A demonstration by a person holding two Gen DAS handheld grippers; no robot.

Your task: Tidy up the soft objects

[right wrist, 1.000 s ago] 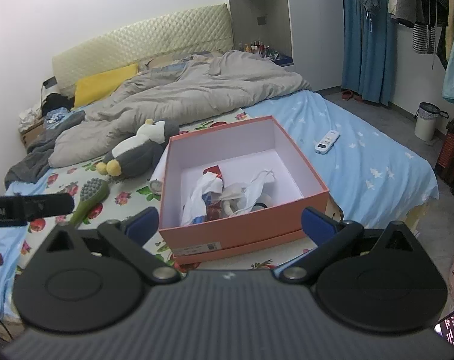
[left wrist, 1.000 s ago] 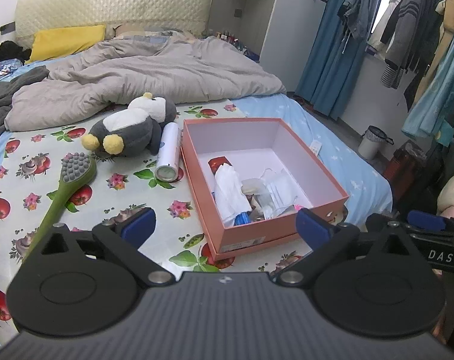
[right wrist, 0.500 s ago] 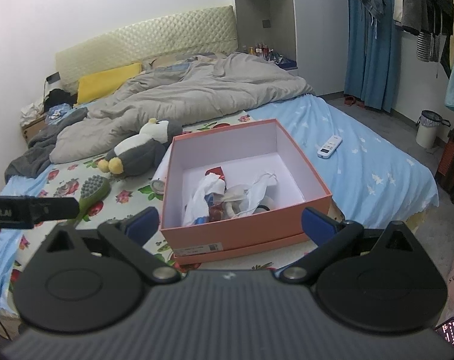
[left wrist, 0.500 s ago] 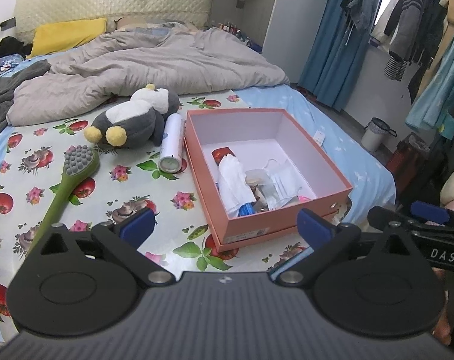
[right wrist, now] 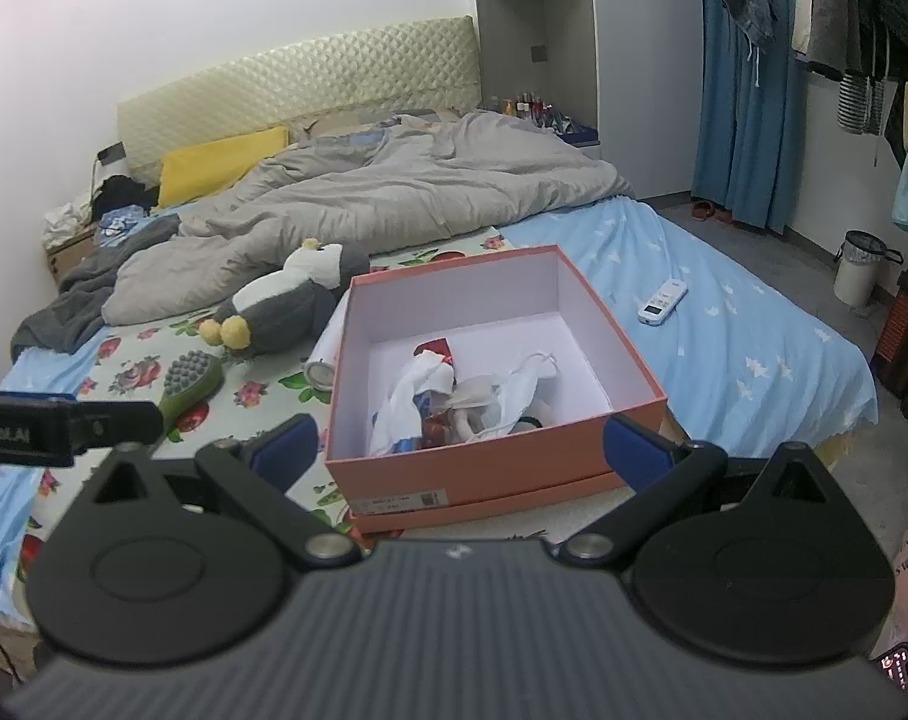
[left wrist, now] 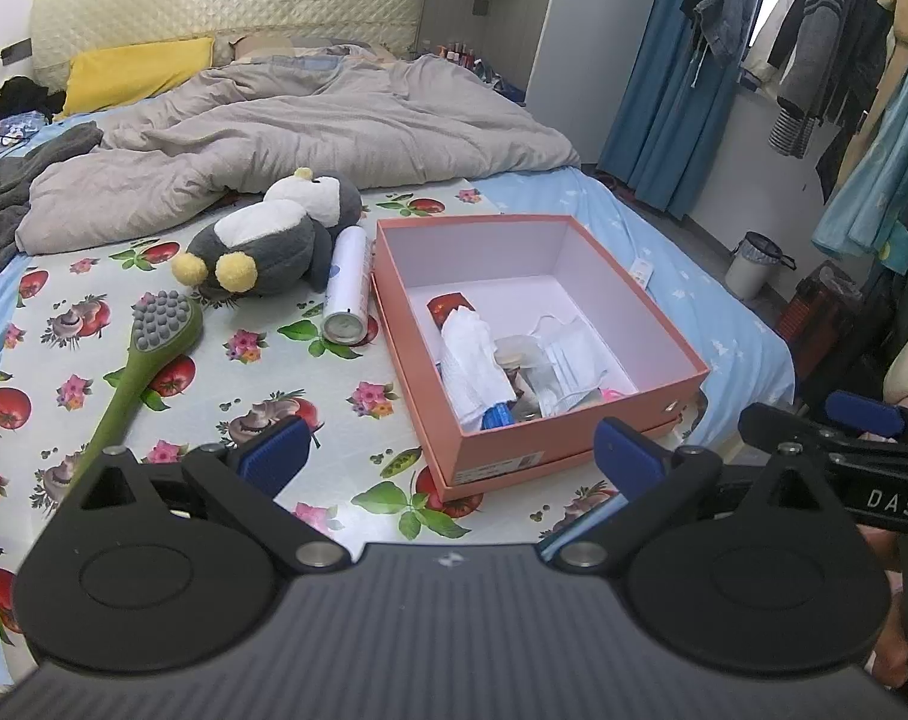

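Both pairs of jaws, left gripper (left wrist: 451, 459) and right gripper (right wrist: 463, 450), stand released and empty above the bed (left wrist: 682, 264). A grey-and-white plush penguin (left wrist: 274, 240) lies at 11 o'clock of the open salmon cardboard box (left wrist: 574, 456), beside a white spray can (left wrist: 347, 282).

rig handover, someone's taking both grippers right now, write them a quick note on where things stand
Left gripper: open, empty, held short of the box.
Right gripper: open, empty, facing the box's near wall.
Orange box: on the floral sheet, lid off, already holding a white cloth, a face mask and small bits.
Outside, left of the box: plush penguin, white spray can beside the box wall, green brush.
Done: some soft items boxed.
Left: the penguin, probably next; left gripper looks nearer.
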